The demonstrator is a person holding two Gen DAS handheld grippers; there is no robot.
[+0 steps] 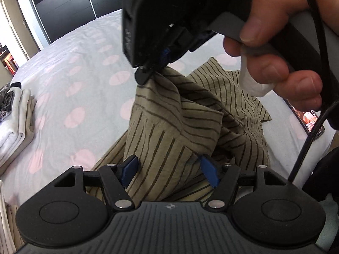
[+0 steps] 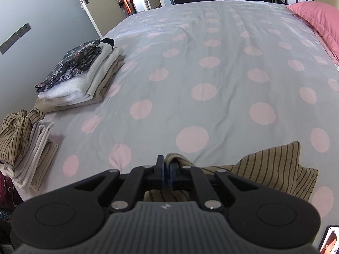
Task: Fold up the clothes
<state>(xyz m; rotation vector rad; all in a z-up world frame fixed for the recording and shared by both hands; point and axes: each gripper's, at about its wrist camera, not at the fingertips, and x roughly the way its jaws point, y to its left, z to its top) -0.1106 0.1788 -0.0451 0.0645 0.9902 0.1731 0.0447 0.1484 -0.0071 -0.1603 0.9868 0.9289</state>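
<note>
An olive shirt with dark stripes lies crumpled on the bed and is lifted at one corner. My right gripper is shut on that raised corner and holds it up; in the right wrist view its jaws are closed on a fold of the striped shirt. My left gripper is open, its blue pads either side of the hanging cloth, low near the shirt's near edge.
The bed has a grey cover with pink dots. A stack of folded clothes sits at the left edge, another pile nearer. A pink pillow lies far right. A phone lies by the near edge.
</note>
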